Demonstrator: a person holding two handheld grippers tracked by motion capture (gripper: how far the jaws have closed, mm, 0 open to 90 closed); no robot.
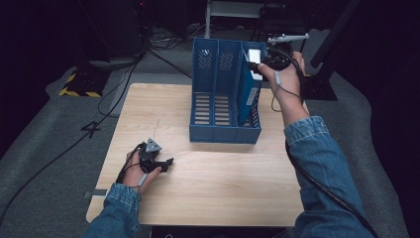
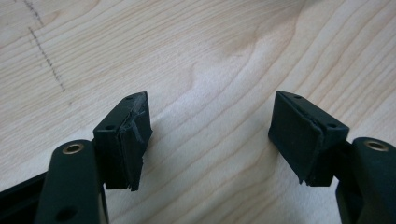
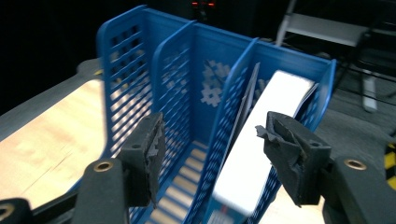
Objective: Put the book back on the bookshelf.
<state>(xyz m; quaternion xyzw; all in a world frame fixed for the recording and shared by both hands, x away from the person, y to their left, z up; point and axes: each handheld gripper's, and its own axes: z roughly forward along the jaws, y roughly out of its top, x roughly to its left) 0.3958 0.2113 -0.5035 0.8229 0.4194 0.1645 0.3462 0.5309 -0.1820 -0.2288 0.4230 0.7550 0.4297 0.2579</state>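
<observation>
A blue three-slot file rack (image 1: 221, 134) stands on the far half of the wooden table (image 1: 223, 188). A blue book (image 1: 247, 92) with a white page edge (image 3: 261, 154) stands leaning in its right slot. My right gripper (image 1: 263, 63) hovers at the book's top far corner; in the right gripper view its jaws (image 3: 212, 128) are apart, nothing pressed between them, with the rack (image 3: 126, 42) just ahead. My left gripper (image 1: 167, 162) rests low on the table's near left, open (image 2: 211, 105) over bare wood (image 2: 210, 46).
The rack's left and middle slots hold nothing. Cables (image 1: 114, 94) trail over the grey floor to the left, beside a yellow-black striped base (image 1: 79, 87). A dark stand (image 1: 322, 74) rises at the right, near the table's far corner.
</observation>
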